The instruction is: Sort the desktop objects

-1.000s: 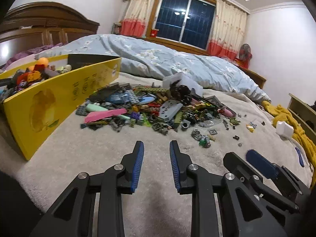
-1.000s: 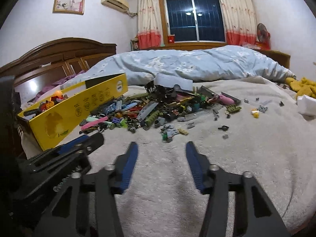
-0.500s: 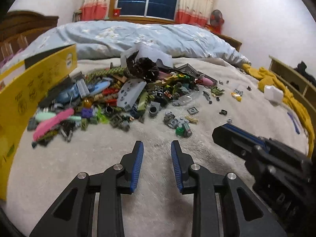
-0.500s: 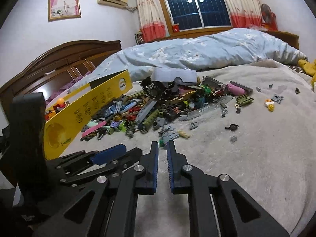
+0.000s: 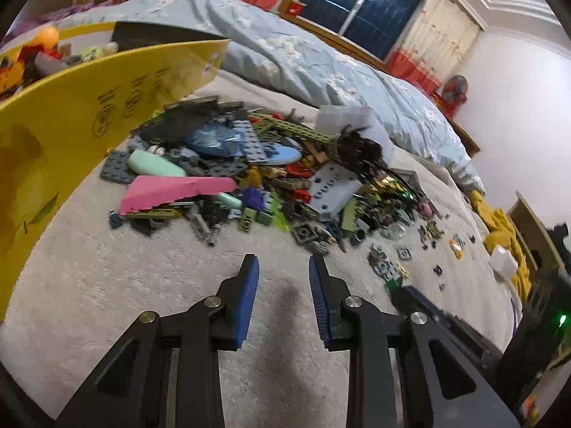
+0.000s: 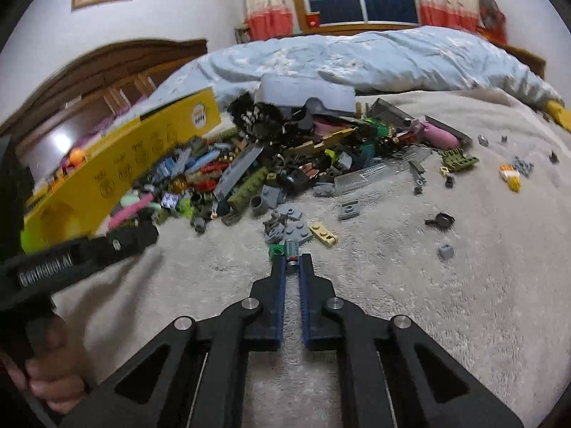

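Observation:
A heap of mixed toy bricks (image 5: 271,182) lies on the beige blanket; it also shows in the right wrist view (image 6: 285,164). My left gripper (image 5: 283,267) is open and empty, just short of the heap's near edge. My right gripper (image 6: 292,262) is nearly shut, its tips on either side of a small grey and green piece (image 6: 289,249) at the heap's near edge. A pink wedge piece (image 5: 171,192) and a mint piece (image 5: 153,164) lie at the heap's left side.
A yellow cardboard box (image 5: 71,114) with sorted toys stands at the left, also in the right wrist view (image 6: 117,174). Loose small pieces (image 6: 442,219) are scattered to the right. A blue quilt (image 6: 357,60) lies behind. A yellow cloth (image 5: 506,239) lies at the right.
My right gripper closed from wide open and moved forward to the small grey and green piece. My left gripper swung back left toward the heap and the yellow box.

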